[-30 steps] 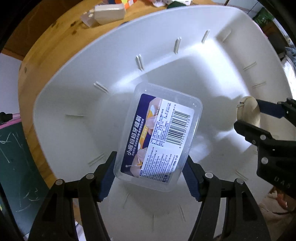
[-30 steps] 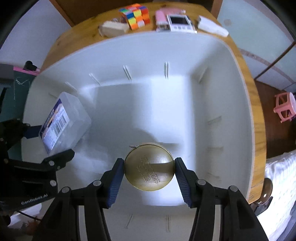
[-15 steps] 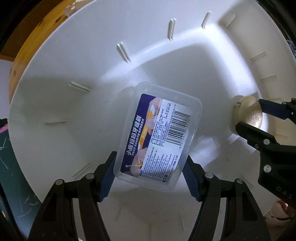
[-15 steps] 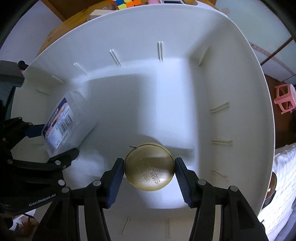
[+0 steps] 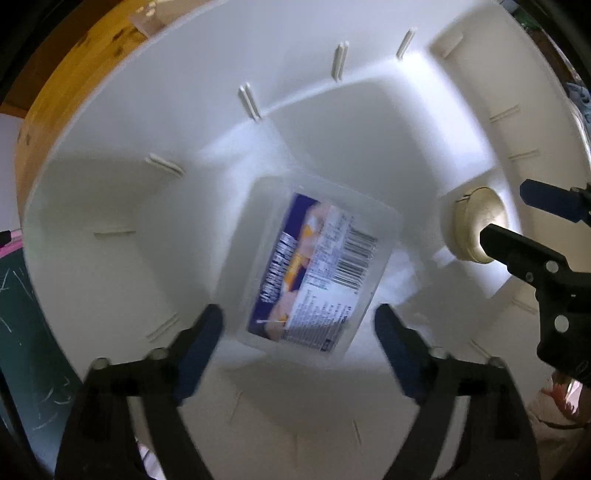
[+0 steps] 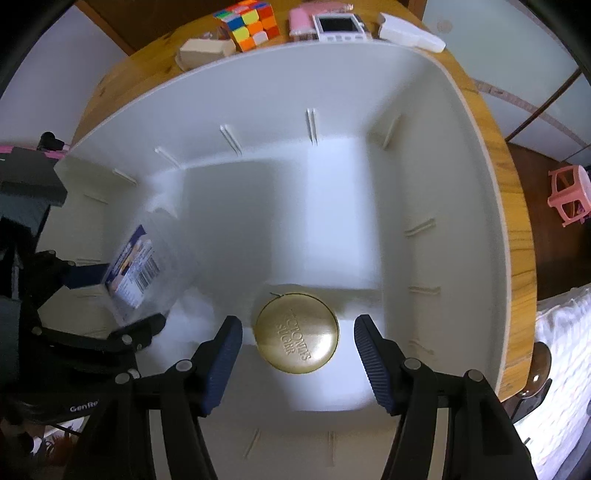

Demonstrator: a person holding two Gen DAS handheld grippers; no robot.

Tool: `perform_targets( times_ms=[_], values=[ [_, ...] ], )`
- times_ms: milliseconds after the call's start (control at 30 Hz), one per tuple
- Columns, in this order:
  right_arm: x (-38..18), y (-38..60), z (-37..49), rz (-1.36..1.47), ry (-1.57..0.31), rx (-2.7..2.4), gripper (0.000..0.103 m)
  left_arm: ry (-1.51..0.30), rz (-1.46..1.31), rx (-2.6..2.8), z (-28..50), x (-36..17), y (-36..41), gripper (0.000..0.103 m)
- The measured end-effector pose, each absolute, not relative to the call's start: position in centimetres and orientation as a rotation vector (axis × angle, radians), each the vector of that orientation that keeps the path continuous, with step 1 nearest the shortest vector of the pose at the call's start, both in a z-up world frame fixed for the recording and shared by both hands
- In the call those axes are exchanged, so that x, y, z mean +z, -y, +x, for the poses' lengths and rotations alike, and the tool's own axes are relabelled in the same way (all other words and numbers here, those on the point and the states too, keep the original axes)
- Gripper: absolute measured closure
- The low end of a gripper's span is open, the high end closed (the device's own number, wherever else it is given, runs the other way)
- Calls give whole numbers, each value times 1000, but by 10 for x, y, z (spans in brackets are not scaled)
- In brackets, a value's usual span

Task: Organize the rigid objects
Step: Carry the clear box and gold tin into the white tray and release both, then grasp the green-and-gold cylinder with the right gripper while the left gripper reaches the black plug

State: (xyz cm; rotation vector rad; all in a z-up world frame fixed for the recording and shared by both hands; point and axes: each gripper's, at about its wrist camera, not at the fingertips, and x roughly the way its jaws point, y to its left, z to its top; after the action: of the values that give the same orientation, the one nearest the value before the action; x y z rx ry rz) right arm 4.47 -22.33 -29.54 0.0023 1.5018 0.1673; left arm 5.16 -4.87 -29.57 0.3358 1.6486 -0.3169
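A clear plastic box with a blue label (image 5: 314, 273) lies inside the white bin (image 5: 110, 155), blurred, free between the spread jaws of my open left gripper (image 5: 299, 325). A round gold tin (image 6: 297, 334) rests on the floor of the bin (image 6: 461, 184), with gaps to both jaws of my open right gripper (image 6: 298, 336). The box also shows at the left in the right wrist view (image 6: 136, 269), and the tin at the right in the left wrist view (image 5: 476, 229).
Beyond the bin on the wooden table (image 6: 122, 77) lie a colour cube (image 6: 247, 24), a beige block (image 6: 205, 51), a pink item (image 6: 299, 22), a white device with a screen (image 6: 340, 26) and a white case (image 6: 410, 33). A pink stool (image 6: 569, 194) stands on the floor at the right.
Both grippers have opened and let go: the box and the tin have dropped to the bin floor. Both grippers have pulled back a little.
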Motion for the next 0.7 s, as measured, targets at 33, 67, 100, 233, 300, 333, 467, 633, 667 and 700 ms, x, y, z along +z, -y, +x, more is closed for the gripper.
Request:
perform_targets(
  times_ms=[33, 67, 100, 233, 300, 333, 467, 633, 667, 700],
  values=[
    [-293, 225, 45, 2, -1495, 167, 39, -1638, 340, -319, 51, -291, 48, 15],
    [-290, 226, 46, 4, -1480, 164, 39, -1631, 346, -318, 51, -287, 48, 15],
    [-288, 226, 44, 7, -1472, 164, 39, -1625, 351, -315, 51, -284, 47, 15],
    [-277, 232, 35, 16, -1446, 167, 39, -1606, 345, -315, 50, -266, 45, 15],
    [-268, 230, 37, 17, -1432, 167, 39, -1586, 342, -321, 54, -260, 41, 15],
    [-263, 232, 36, 19, -1424, 168, 39, -1575, 342, -325, 55, -253, 40, 15],
    [-239, 220, 35, 47, -1402, 170, 39, -1508, 345, -338, 59, -223, 37, 15],
    [-214, 224, 40, 95, -1374, 176, 39, -1399, 372, -336, 66, -188, 46, 15],
    [-212, 223, 45, 109, -1369, 177, 39, -1376, 376, -333, 68, -183, 46, 15],
    [-205, 226, 48, 127, -1362, 177, 39, -1359, 379, -332, 74, -176, 45, 15]
  ],
)
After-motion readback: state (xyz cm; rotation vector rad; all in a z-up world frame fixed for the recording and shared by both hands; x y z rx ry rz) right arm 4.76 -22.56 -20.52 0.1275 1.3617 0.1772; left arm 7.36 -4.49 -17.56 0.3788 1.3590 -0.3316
